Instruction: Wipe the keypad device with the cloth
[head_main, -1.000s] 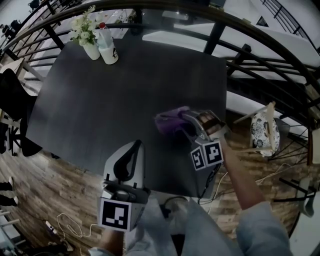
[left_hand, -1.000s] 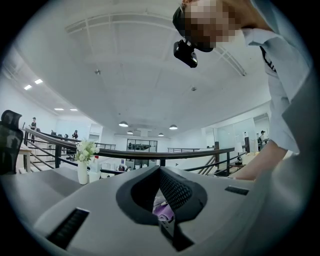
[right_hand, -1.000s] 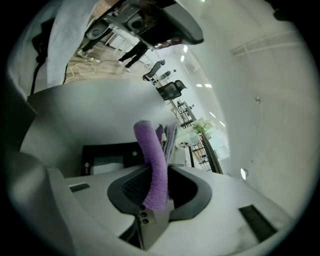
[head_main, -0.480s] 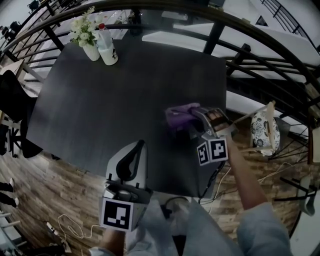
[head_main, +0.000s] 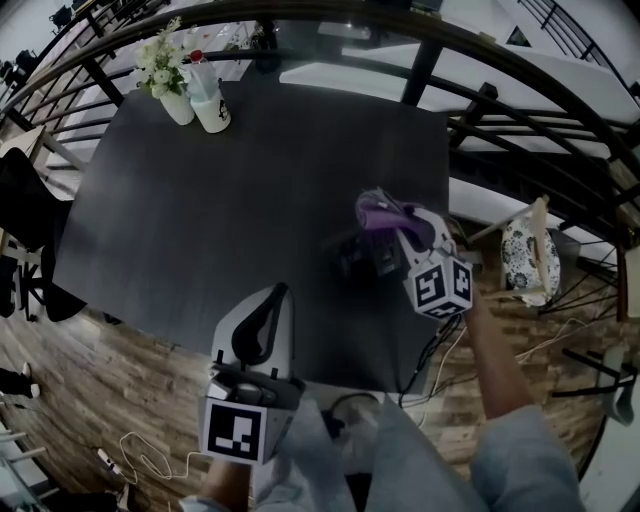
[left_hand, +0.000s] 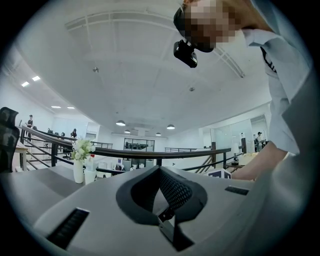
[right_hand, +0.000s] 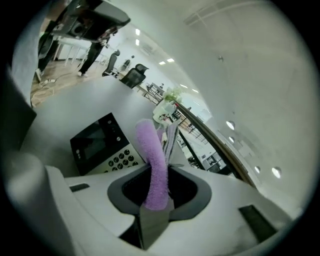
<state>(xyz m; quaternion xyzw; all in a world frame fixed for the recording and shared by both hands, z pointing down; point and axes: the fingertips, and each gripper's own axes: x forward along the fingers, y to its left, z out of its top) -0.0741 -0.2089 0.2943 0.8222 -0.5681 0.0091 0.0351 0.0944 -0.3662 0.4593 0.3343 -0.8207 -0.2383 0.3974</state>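
Note:
The keypad device (head_main: 360, 256) is a dark box with a screen and round keys, lying on the black table (head_main: 220, 200) near its right edge. In the right gripper view the keypad device (right_hand: 101, 145) lies left of the jaws. My right gripper (head_main: 398, 224) is raised just right of it, shut on a purple cloth (head_main: 373, 211). The cloth (right_hand: 152, 165) stands up as a folded strip between the jaws of the right gripper (right_hand: 163, 146), off the device. My left gripper (head_main: 266, 312) hangs over the table's front edge, tilted upward, jaws together and holding nothing.
A vase of white flowers (head_main: 164, 72) and a white bottle (head_main: 210, 100) stand at the table's far left corner. A dark railing (head_main: 420, 70) runs behind the table. A chair with a patterned bag (head_main: 524, 262) is at the right, a black chair (head_main: 20, 200) at the left.
My right gripper has moved right and lifted with the purple cloth, uncovering the keypad device. The left gripper has stayed in place.

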